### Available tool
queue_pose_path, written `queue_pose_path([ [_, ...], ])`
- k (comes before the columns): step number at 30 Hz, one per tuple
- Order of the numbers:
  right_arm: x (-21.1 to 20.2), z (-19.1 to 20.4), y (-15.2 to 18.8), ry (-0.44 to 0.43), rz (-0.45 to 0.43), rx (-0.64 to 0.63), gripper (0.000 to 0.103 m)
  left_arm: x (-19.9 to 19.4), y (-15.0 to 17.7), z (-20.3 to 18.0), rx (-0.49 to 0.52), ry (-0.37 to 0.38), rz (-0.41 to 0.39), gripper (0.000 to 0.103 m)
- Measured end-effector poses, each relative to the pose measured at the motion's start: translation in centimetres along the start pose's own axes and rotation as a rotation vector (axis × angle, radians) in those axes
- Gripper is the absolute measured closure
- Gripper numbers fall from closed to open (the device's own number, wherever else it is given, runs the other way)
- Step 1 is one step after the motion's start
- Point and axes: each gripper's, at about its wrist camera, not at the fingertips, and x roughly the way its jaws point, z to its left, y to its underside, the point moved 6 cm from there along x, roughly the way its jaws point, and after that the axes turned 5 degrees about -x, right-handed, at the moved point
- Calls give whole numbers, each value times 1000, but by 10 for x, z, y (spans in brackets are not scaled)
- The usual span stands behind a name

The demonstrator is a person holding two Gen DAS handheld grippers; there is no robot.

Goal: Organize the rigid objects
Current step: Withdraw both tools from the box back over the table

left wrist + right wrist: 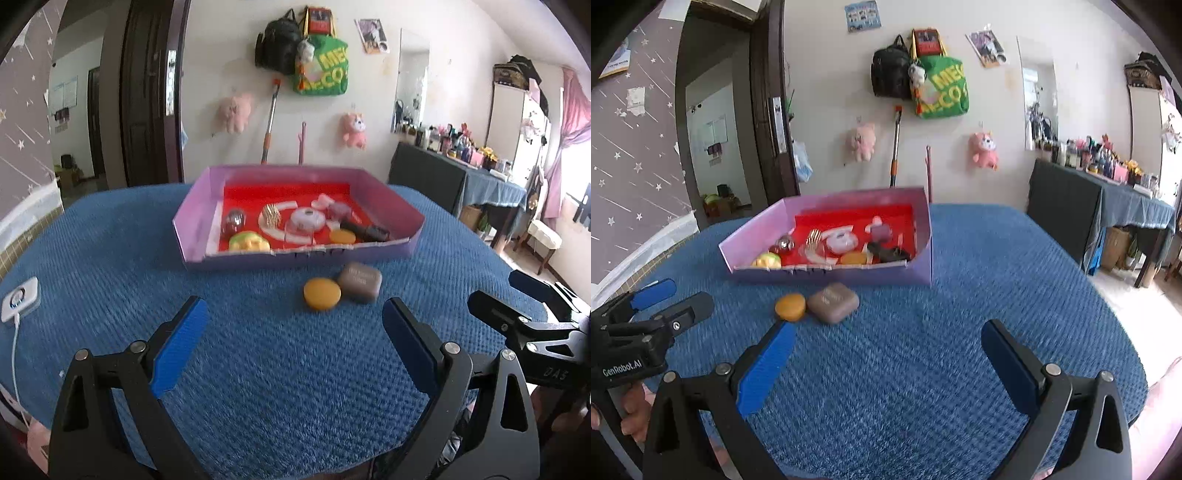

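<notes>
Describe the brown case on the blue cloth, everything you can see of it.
The brown case is a small rounded-corner rectangle, smooth and hard-looking, with faint pale lettering on its top that is too blurred to read. It appears closed and lies flat on the blue cloth, just in front of the purple tray, against or very near the orange disc. Neither gripper touches it.

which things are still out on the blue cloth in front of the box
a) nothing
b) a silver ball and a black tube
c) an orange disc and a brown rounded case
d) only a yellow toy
c: the orange disc and the brown rounded case lie side by side on the blue cloth, just outside the box.
</notes>
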Motion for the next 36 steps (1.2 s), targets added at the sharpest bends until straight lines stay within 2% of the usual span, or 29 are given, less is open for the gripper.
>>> queue_pose_path([
  [8, 10, 2, 9, -11, 31, 7, 0, 11, 16, 2, -10, -9, 51, 6],
  [24, 28, 1, 14, -22, 77, 10, 0, 30, 22, 8, -27, -11, 117, 6],
  [30, 42, 5, 13, -58, 108, -11, 0, 41, 22, 8, -30, 11, 152, 6],
  [36, 62, 11, 6, -135, 156, -59, 0, 51, 19, 7, -11, 17, 169, 7],
])
